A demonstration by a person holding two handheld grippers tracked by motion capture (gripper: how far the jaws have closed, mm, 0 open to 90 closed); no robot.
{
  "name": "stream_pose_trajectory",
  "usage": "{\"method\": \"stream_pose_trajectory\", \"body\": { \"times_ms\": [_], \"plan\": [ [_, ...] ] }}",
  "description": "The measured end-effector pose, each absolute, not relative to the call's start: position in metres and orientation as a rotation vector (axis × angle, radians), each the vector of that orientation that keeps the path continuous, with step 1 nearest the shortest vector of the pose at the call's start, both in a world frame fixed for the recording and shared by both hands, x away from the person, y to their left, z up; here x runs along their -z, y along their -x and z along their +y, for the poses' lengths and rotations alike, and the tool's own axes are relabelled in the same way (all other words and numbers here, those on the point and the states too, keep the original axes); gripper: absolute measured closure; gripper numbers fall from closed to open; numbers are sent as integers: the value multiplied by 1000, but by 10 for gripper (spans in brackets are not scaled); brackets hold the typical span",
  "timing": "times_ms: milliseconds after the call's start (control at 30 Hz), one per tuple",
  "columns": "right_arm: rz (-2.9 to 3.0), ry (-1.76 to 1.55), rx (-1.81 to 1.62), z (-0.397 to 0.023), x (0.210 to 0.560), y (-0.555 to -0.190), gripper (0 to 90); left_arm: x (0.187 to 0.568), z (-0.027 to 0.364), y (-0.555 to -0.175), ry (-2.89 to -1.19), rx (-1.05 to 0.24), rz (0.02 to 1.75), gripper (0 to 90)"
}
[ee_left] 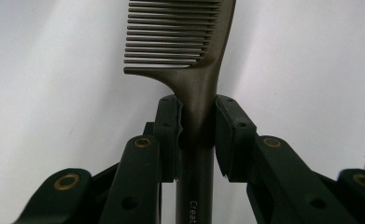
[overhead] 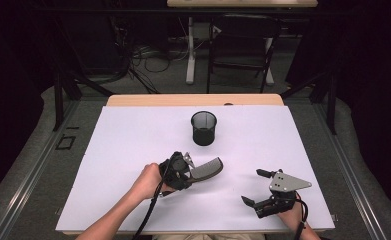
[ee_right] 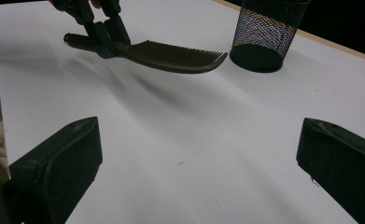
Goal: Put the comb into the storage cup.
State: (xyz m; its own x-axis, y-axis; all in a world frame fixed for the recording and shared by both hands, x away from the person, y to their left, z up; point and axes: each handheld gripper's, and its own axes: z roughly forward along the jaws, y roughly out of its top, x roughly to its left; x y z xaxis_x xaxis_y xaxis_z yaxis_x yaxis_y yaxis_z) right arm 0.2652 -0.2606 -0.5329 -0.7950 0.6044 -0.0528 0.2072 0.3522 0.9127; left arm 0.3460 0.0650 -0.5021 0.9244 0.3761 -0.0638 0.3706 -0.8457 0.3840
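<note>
- The dark comb point(overhead: 208, 168) sits in the left tool point(overhead: 190, 172), whose two black jaws are clamped on the comb's handle just below the point where the teeth begin; the left gripper view shows a pad pressing each side of the handle point(ee_left: 196, 121).
- The toothed end of the comb sticks out beyond the jaws, and the butt of the handle runs back between them toward the hand.
- In the right gripper view the comb point(ee_right: 171, 57) hangs above the white table point(ee_right: 180, 140), with a soft shadow on the surface under it and no contact visible.
- The comb is at the middle of the table, on the near side of the black mesh cup point(overhead: 203, 128) and apart from it.
- The person's left hand point(overhead: 148, 181) holds the left tool from behind, the forearm coming in from the bottom edge and slanting up to the right.
- The comb's long axis runs roughly left to right across the table, the toothed end pointing right and slightly away from the person; its teeth face the far side in the high view.
- The right tool point(overhead: 257, 187) rests low at the near right of the table, well apart from the comb, its jaws spread wide with nothing between them.
- The right hand point(overhead: 290, 215) grips it at the table's near edge.
</note>
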Motion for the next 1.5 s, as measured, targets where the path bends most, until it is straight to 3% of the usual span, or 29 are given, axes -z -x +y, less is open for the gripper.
{"method": "stream_pose_trajectory", "body": {
  "times_ms": [1500],
  "plan": [
    [2232, -716, -1418, -262, 532, -265, 0, 498, 108, -340, -2363, -135, 707, 723]
  ]
}}
